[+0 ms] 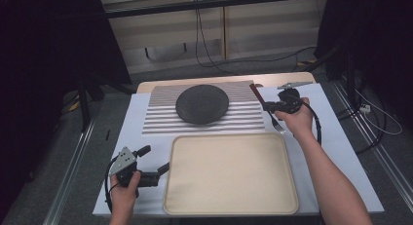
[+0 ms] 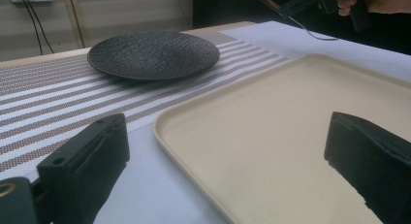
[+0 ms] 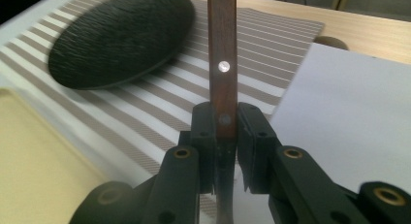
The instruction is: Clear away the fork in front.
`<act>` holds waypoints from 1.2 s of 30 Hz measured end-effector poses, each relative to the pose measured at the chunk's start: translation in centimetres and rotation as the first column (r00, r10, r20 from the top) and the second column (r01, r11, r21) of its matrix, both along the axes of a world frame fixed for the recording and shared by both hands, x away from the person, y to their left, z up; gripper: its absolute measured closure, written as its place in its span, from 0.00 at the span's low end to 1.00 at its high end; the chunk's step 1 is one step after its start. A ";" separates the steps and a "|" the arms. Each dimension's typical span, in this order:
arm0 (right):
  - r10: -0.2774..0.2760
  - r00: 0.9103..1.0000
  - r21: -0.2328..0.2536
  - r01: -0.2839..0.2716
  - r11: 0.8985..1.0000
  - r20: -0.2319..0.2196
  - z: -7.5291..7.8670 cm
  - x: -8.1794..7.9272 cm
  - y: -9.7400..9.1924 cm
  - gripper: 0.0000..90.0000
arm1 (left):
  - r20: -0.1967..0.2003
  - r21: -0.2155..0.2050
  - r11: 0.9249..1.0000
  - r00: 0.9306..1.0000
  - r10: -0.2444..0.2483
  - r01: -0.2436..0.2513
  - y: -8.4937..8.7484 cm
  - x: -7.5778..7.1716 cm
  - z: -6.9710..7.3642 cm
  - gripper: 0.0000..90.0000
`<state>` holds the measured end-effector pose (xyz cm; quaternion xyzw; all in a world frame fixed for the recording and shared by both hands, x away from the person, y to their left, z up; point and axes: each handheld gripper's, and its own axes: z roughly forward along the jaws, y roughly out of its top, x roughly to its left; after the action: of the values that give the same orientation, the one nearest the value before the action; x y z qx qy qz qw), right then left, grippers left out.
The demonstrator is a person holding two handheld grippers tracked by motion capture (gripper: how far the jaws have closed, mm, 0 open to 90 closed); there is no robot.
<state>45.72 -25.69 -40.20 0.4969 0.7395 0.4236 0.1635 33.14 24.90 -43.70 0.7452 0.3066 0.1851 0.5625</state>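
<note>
A fork with a brown wooden handle (image 3: 222, 54) and metal tines (image 1: 276, 124) is held above the white table cover at the right. My right gripper (image 1: 272, 107) is shut on the handle near its riveted part (image 3: 225, 122), and the handle points away toward the far table edge. A black round plate (image 1: 201, 104) rests on a striped placemat (image 1: 160, 119). A beige tray (image 1: 229, 174) lies at the front. My left gripper (image 1: 157, 159) stands open at the tray's left rim (image 2: 160, 124), its jaws wide apart with nothing between them.
A white sheet (image 1: 336, 137) covers the table under the mat and tray. Bare wood (image 3: 368, 35) shows at the far edge. Cables (image 1: 209, 59) trail on the floor behind, and dark stands flank both sides of the table.
</note>
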 end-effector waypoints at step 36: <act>0.156 0.976 0.245 -0.190 0.951 0.150 -2.3 -11.7 3.7 0.87 | -0.042 -0.030 0.999 0.998 -0.039 0.038 -3.5 -0.4 2.2 0.02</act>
<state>33.97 -22.04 -42.46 0.4186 0.7067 0.5602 0.1070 32.78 21.44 -41.48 0.7464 0.3068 0.1537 0.5703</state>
